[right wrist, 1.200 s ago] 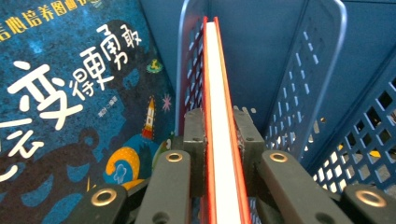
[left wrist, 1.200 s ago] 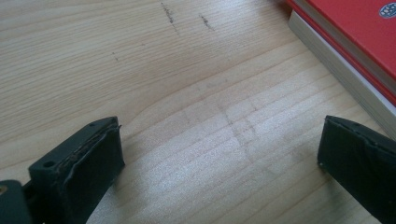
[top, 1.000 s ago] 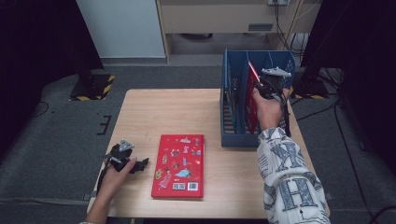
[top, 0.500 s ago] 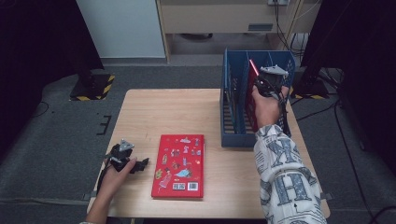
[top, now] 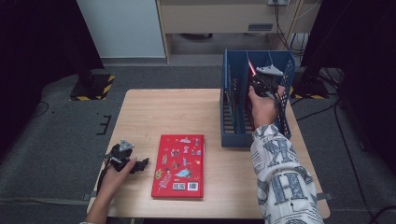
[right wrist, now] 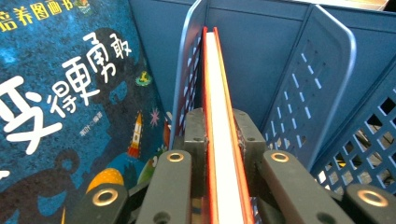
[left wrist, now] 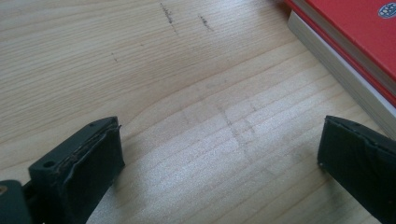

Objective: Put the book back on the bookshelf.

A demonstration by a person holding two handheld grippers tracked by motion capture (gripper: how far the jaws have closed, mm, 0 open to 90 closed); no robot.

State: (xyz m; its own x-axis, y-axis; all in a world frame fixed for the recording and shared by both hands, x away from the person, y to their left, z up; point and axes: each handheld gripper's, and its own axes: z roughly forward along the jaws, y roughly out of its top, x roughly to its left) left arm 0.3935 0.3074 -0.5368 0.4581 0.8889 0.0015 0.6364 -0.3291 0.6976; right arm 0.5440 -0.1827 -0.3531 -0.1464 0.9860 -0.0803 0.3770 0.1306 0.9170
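Colours as I see them from here: counter is pale wood with fine grain, a few dark scuff marks near the left tongs, which have black jaws. Flat book has a red cover with small multicolour cartoon figures and a white barcode patch; page edges off-white. Rack is blue, perforated dividers. Book in the right tongs: red-orange covers, white page block. The right tongs' links are black with brass-coloured rivets. Neighbouring book is dark blue with white characters, yellow title strip, a rocket and stars. Sleeve is white with dark letter print.
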